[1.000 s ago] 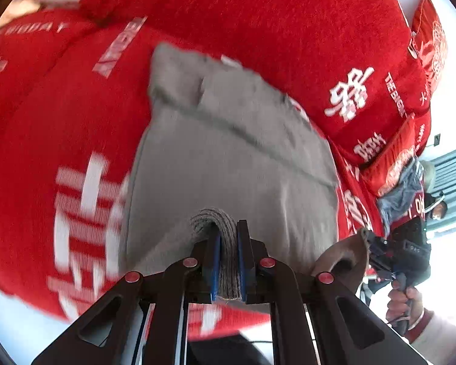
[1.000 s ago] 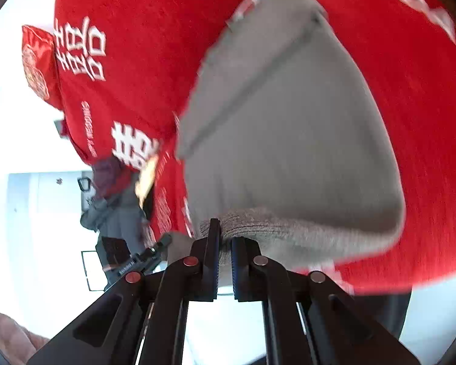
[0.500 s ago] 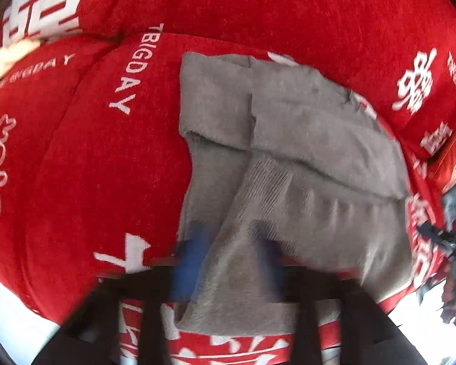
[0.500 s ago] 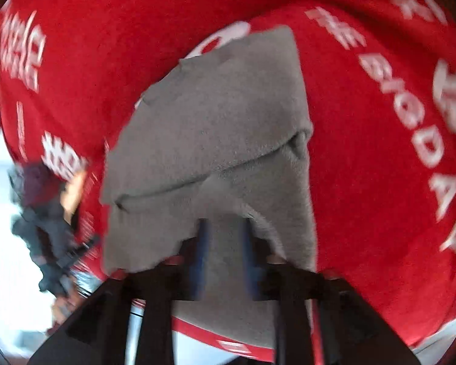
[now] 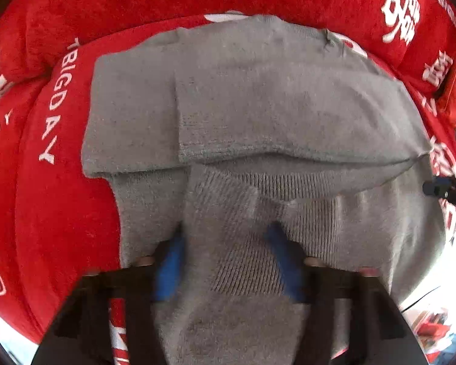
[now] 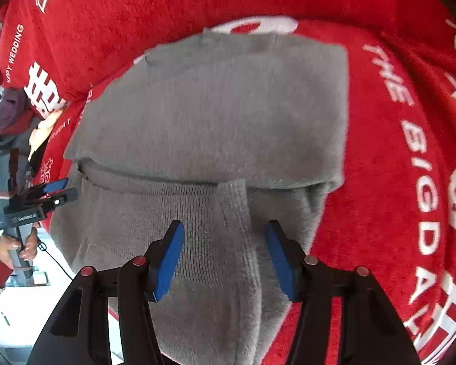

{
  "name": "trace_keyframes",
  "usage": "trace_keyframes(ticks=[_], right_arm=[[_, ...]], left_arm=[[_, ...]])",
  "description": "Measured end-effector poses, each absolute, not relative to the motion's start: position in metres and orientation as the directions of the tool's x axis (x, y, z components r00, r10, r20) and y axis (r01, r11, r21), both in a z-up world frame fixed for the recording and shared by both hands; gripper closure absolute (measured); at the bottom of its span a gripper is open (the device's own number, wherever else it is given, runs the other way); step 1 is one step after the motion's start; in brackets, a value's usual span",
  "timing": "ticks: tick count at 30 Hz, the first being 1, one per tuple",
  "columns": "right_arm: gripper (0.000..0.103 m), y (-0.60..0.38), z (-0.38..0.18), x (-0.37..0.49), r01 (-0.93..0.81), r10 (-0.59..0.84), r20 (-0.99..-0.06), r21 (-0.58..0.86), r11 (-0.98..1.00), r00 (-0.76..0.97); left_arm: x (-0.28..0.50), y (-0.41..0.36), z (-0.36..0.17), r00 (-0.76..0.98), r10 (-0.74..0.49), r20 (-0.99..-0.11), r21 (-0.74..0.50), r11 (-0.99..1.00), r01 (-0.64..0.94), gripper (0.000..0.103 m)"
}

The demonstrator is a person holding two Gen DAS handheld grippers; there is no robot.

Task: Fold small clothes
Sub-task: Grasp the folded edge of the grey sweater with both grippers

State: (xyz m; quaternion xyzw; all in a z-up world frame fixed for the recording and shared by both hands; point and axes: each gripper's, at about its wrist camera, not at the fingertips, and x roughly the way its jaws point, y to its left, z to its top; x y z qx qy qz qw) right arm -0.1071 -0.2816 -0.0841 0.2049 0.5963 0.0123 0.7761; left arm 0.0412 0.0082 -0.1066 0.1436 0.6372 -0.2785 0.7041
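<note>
A grey knitted garment lies folded on a red plush cover printed with white letters, filling the middle of both wrist views. Its upper layer ends in a hem that runs across the centre of each frame, and a ribbed part reaches from under that hem down to the bottom edge. In the left wrist view the left gripper sits at the bottom centre, blurred, its blue pads standing apart with the ribbed knit between them; its jaws have just been closing, yet the pads do not visibly press the cloth. In the right wrist view the right gripper also stands at the bottom centre, sharp, its blue pads clearly apart over the ribbed part; its jaws have just narrowed slightly and grip nothing. At the left edge of that view, a hand holds the other gripper beside the garment's edge.
</note>
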Motion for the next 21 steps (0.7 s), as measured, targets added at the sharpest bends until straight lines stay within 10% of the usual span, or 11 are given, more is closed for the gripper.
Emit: trace_keyframes(ticks=[2, 13, 21], right_arm=[[0.097, -0.273, -0.084, -0.108, 0.190, 0.236, -0.935, 0.291, 0.938, 0.265], [0.097, -0.289, 0.021, -0.090, 0.148, 0.174, -0.852, 0.279, 0.949, 0.494], [0.097, -0.321, 0.016, 0.014, 0.114, 0.097, -0.847, 0.183, 0.977, 0.523]], left_arm=[[0.041, 0.012, -0.099, -0.002, -0.263, -0.965, -0.218, 0.797, 0.564, 0.096], [0.094, 0.031, 0.004, 0.174, -0.479, -0.860, -0.364, 0.817, 0.446, 0.096], [0.174, -0.026, -0.037, 0.275, -0.389, -0.879, -0.261, 0.876, 0.405, 0.096]])
